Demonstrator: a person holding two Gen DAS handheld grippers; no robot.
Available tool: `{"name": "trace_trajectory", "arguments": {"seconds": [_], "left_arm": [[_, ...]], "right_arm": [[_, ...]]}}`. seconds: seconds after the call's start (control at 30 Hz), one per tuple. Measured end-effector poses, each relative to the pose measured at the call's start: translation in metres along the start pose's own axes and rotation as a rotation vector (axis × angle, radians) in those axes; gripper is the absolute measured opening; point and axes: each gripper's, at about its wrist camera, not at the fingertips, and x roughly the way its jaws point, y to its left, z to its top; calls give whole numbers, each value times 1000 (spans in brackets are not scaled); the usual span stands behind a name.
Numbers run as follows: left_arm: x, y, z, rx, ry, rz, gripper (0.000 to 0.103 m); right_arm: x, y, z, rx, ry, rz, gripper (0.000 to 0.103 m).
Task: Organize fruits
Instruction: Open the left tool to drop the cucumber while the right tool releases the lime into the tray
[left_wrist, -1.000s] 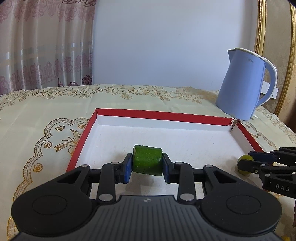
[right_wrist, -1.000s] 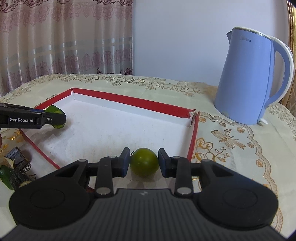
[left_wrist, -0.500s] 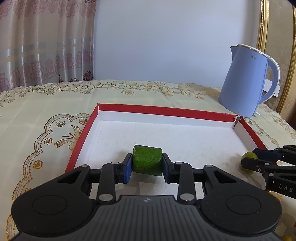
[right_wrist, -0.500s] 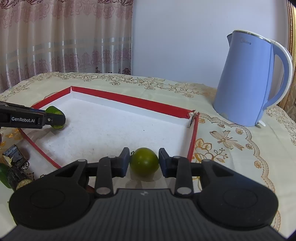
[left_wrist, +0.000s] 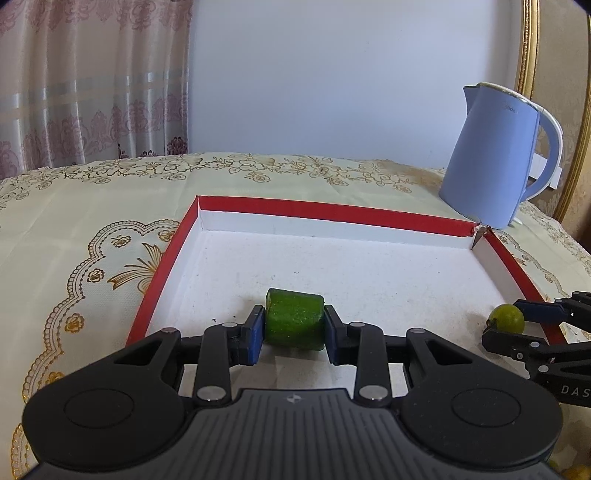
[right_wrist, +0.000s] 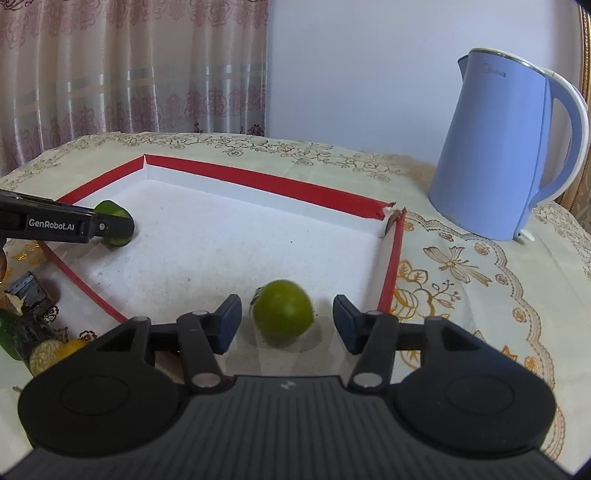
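Low in the frame, the right tongs (right_wrist: 286, 323) stand open around a round green fruit (right_wrist: 282, 317) resting on the white floor of the red-rimmed tray (right_wrist: 258, 182), seemingly just released. The left tongs (left_wrist: 294, 334) clamp a stubby dark-green cucumber-like chunk (left_wrist: 294, 323), flat-ended and speckled, apparently poised above the tray's floor for placing.

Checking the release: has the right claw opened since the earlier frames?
Yes. The right claw has spread apart; the lime now sits free in the tray.
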Motion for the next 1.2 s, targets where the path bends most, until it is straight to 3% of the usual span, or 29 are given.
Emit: {"name": "trace_trajectory", "arguments": {"seconds": [0.47,0.53,0.6,0.9,1.03,1.2], "left_arm": [[2,-5,-2,27,3,-10,32],[2,-5,-2,29,3,-8,32],[3,-5,-2,26,4,-8,34],[3,-4,-2,15,4,-12,34],[4,3,-2,-22,-10,37,60],[2,3,-1,-25,-15,36,60]], "right_arm": [[-8,1,-2,13,-12,7,60],[-10,2,-2,9,-20,4,63],[-12,3,-3,3,-25,11,76],[-12,5,-2,-2,-24,12,76],[-11,4,-3,2,-28,13,77],[-11,4,-4,1,-24,17,78]]}}
